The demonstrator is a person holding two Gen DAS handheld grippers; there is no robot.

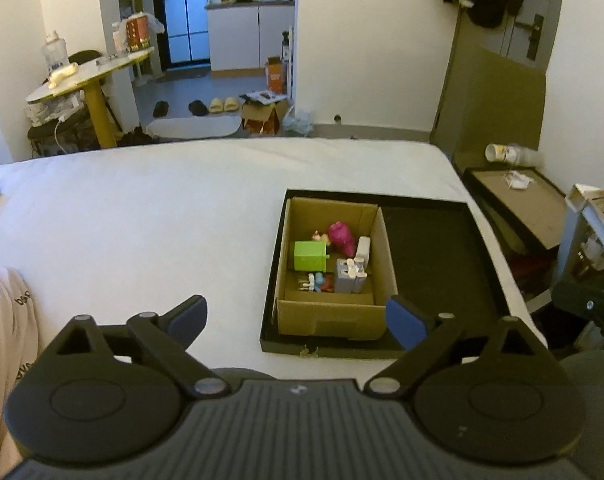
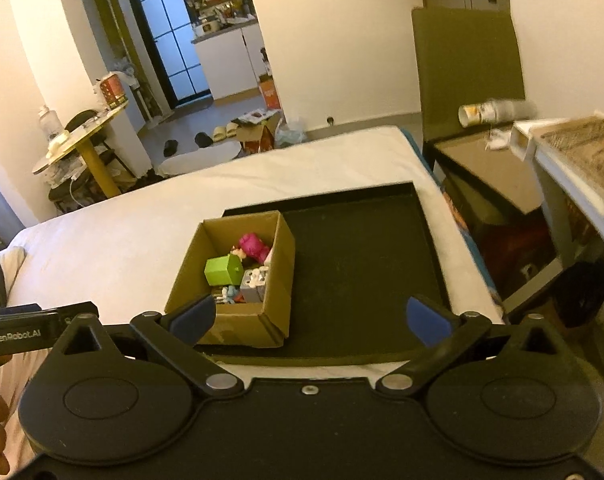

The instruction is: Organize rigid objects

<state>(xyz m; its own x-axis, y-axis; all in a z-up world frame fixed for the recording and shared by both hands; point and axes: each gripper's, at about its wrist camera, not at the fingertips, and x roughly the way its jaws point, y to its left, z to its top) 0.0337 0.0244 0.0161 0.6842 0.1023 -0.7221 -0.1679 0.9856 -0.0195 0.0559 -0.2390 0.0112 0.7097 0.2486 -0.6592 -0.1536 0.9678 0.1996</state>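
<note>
Both grippers' jaws wide, toys in box [image 1: 334,312].

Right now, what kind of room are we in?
Probably a small flat's bedroom: the cardboard box of toys sits in a black tray on a white bed. Slippers lie on the floor, and a kitchen counter shows through the doorway.

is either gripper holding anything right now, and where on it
Nothing is held. The left gripper and the right gripper both stand wide open with nothing between their pads. The toys lie in the cardboard box, apart from both.
</note>
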